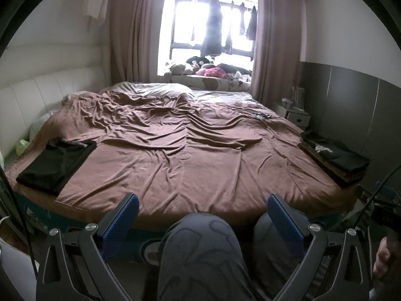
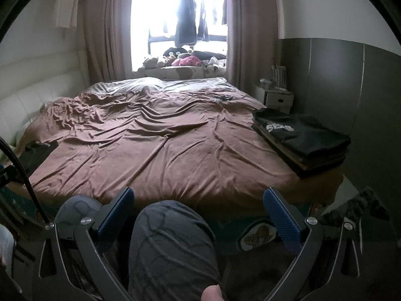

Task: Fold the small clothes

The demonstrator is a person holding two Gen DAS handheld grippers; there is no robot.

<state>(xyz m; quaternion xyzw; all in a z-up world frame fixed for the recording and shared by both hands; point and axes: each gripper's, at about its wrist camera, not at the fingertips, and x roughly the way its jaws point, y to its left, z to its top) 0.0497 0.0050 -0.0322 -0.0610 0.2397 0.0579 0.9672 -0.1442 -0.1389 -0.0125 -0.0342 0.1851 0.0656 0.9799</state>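
1. left wrist view: the left gripper is held low at the foot of the bed, its blue-padded fingers spread wide with nothing between them but the person's knee in grey patterned trousers below.
2. right wrist view: the right gripper is likewise spread wide and empty, hanging over the person's other knee at the same bed edge.
3. a folded black garment lies flat on the brown wrinkled cover at the near left corner of the bed, well apart from both grippers; the right wrist view shows only its edge.
4. a stack of folded clothes sits at the near right edge of the bed, a black piece with white lettering on top and brownish layers under it; it also shows in the left wrist view.
5. the middle of the cover is bare of clothes; a small dark object, too small to tell, lies far back on the right.
6. beyond the bed, a bright window between brown curtains has dark clothes hanging in it and soft toys on the sill.
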